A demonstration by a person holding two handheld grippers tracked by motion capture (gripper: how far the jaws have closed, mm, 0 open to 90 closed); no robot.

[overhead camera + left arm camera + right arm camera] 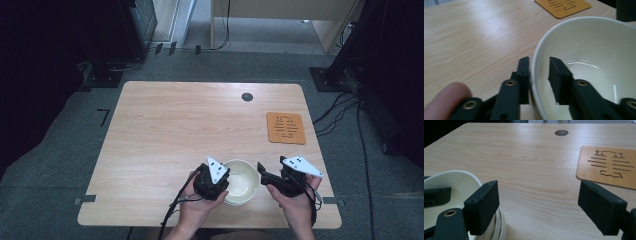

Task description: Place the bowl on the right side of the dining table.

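Gripping comes first: my left fingers [539, 75] straddle the near-left rim of the bowl [242, 181], one finger outside the wall and one inside, drawn close onto it. In the left gripper view the outer finger lies against the wall while a thin gap may remain at the inner one, so I judge the pinch made or all but made. The bowl sits at the near edge of the counter [165, 130], a little right of the middle, and a second rim below it suggests that it is nested in another bowl; I cannot tell how many there are. It looks empty.

My right fingers [546, 207] stand wide apart with nothing between them, just beside the bowl's right side; in the right gripper view one finger hangs right next to the rim, and I cannot tell whether it touches.

As I judge it, the work is at its start: the bowl is caught on one side but rests on the counter. Lifting it, or parting it from the one beneath, is left, and so is carrying it anywhere. The right fingers may need to steady the lower bowl.

Farther off, toward the right edge, lies an orange mat [285, 128], well apart from the bowl, with bare wood between them. Beyond that, near the far edge, is a small round hole [247, 97]. Nothing stands in the way across the counter.
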